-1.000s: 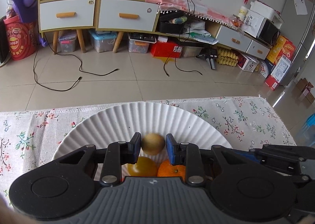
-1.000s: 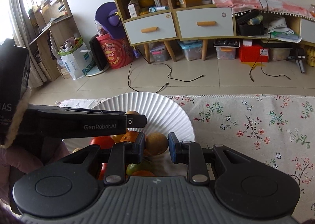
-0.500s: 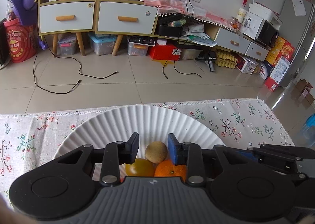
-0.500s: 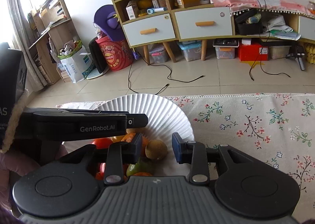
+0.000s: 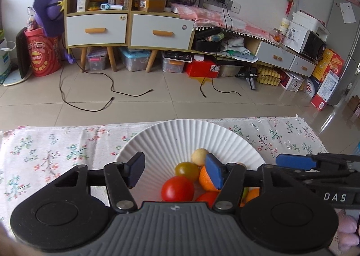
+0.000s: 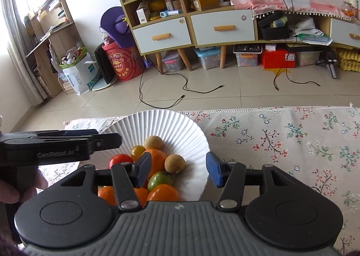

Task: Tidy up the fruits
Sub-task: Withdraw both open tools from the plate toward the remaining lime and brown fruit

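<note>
A white fluted paper plate [image 5: 180, 134] [image 6: 162, 123] on the floral tablecloth holds several fruits: two tan round fruits [image 6: 175, 163] [image 6: 153, 142], a red tomato [image 5: 177, 189] [image 6: 120, 159], a yellow tomato [image 5: 186, 168] [image 6: 137, 150], oranges [image 6: 157, 157] [image 5: 208, 179] and a green one [image 6: 160, 179]. My left gripper [image 5: 175, 169] is open and empty above the plate's near side. My right gripper [image 6: 178, 169] is open and empty above the fruits, with the nearer tan fruit lying between its fingers on the plate.
The floral tablecloth [image 6: 281, 139] [image 5: 56, 150] spreads to both sides of the plate. The table's far edge [image 5: 90, 126] drops to a tiled floor with cables [image 5: 108, 98]. Cabinets and boxes [image 5: 157, 33] stand along the far wall.
Both grippers have opened wide and let go of the tan fruits, which now lie on the plate. Both have pulled back and risen; the left shifted left.
</note>
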Motion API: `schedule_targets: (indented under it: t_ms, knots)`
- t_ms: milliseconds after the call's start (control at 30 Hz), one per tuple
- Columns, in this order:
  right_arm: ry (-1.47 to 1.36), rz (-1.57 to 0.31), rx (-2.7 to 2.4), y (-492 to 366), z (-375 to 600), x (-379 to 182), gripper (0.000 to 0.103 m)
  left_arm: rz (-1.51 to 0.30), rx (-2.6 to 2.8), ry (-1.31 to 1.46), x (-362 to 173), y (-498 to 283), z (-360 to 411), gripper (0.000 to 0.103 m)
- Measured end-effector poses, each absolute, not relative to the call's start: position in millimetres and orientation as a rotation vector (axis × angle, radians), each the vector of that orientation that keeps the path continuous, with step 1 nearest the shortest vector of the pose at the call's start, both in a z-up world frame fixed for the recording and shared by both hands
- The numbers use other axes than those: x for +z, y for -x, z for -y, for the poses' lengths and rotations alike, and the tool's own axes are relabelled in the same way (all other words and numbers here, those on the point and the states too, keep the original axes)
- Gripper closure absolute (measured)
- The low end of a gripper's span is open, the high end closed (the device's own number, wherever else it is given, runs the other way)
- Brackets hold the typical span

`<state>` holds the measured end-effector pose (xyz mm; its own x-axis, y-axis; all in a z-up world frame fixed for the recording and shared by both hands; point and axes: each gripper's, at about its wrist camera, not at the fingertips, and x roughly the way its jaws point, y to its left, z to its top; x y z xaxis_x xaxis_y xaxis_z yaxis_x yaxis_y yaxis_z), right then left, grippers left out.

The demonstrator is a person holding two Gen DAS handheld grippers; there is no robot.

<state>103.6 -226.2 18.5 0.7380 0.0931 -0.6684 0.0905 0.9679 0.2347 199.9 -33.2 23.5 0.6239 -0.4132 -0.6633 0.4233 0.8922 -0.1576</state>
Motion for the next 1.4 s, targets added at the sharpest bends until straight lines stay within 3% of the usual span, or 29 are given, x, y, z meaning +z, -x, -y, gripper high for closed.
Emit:
schedule_targets:
  t_ms: [200,500,700,1400]
  knots:
    - [-0.254,-0.756,-0.004,-94.0,220.3,23.7,0.039,-0.751,-0.46,-0.01,33.0,-179.7,15.8,0.023]
    - [-0.235,-0.767,0.014,-80.9,202.4,29.6,0.022,-0.763,-0.46,-0.109,35.3,-156.1,8.1,0.006]
    - [-0.225,-0.763,0.011,-69.5,190.8,27.8,0.012,-0.789,-0.44,-0.128,29.9,-145.7,-0.9,0.006]
    - [-0.112,-0.771,0.073,-44.4,160.8,-0.3,0.01,-0.758,-0.453,-0.261,-18.1,-102.5,-28.2,0.006]
